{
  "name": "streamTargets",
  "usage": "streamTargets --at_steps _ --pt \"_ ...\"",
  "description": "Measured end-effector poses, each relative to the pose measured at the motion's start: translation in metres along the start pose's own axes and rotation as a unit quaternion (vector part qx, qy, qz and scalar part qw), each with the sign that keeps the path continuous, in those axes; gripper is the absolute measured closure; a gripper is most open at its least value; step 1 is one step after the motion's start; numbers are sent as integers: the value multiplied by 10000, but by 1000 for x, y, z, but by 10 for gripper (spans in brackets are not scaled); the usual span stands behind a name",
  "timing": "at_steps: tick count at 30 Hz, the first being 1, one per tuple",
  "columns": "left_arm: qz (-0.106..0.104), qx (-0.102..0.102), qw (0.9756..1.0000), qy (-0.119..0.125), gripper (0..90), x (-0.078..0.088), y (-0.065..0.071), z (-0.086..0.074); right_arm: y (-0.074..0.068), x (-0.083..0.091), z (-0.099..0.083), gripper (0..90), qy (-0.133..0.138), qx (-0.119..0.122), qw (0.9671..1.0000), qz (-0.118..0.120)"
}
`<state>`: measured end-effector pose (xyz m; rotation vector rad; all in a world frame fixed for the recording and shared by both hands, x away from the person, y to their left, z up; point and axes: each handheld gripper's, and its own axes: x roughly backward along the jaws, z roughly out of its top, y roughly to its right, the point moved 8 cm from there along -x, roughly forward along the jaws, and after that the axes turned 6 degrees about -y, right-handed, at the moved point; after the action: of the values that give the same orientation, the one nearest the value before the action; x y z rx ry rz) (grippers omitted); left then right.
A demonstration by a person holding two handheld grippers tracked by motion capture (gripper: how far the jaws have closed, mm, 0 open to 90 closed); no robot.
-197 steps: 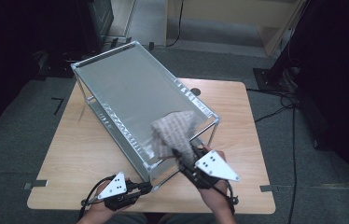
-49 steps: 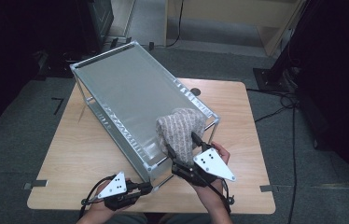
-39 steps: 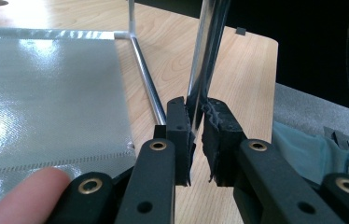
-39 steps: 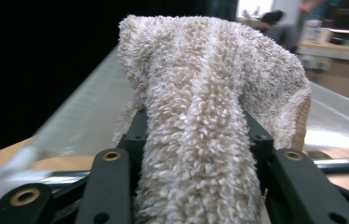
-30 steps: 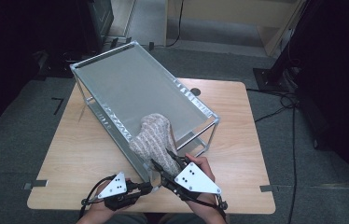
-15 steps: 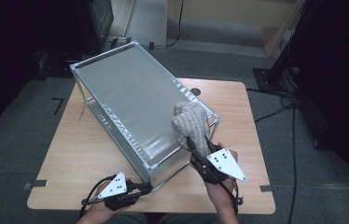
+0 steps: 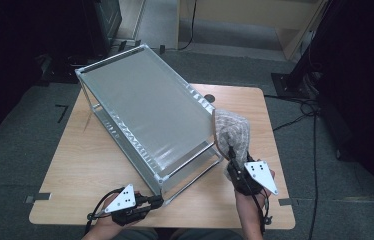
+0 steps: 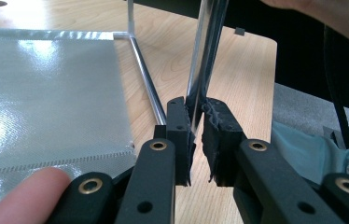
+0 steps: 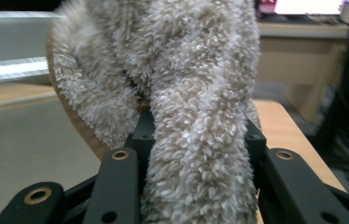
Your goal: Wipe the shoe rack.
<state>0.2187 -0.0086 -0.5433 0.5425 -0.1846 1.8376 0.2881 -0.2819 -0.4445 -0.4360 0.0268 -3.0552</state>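
Left gripper point(image 7: 151, 202): clamped tight on the near corner post point(image 8: 204, 56) of the metal shelf rack point(image 7: 145, 112), steadying it.
Right gripper point(image 7: 234, 159): its jaws, just closing further, pinched a fluffy beige cloth point(image 9: 182, 93).
Cloth position: held up against the rack's right end, above the wooden table point(image 7: 90, 170).
Handling: likely light, soft and floppy; a bunched fold suited the grip best.
Rack: probably stiff and slippery; its posts were the best hold.

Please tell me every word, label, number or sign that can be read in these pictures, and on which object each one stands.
None can be read: the metal rack, the fluffy cloth, the wooden table and the grey plates on both hand-held grippers bear no text.
The bright screen in the right gripper view is too blurred to read.
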Motion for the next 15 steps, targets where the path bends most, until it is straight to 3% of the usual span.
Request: streamTargets --at_steps 2,4,6,7,9,12,15 --pt "0 1 10000 1 811 0 0 0 1 -1 -13 626 -194 -127 9997 -85" --pt "-3 7 10000 0 813 0 0 0 -1 -4 -30 628 -463 -23 9988 -185" --pt "-15 19 10000 9 822 0 -1 0 -6 -8 -51 630 -830 -18 9964 -151" --pt "-6 46 10000 21 883 1 -1 0 -8 -10 -57 630 -919 27 9956 -152" --pt "-1 65 10000 23 891 0 -2 0 -15 -14 -69 629 -1161 160 9931 -60" --pt "23 112 9999 39 868 1 -3 1 -27 -18 -75 627 -1274 370 9912 38" --pt "61 123 9999 98 798 1 -4 1 -32 -18 -77 628 -1310 411 9905 74"
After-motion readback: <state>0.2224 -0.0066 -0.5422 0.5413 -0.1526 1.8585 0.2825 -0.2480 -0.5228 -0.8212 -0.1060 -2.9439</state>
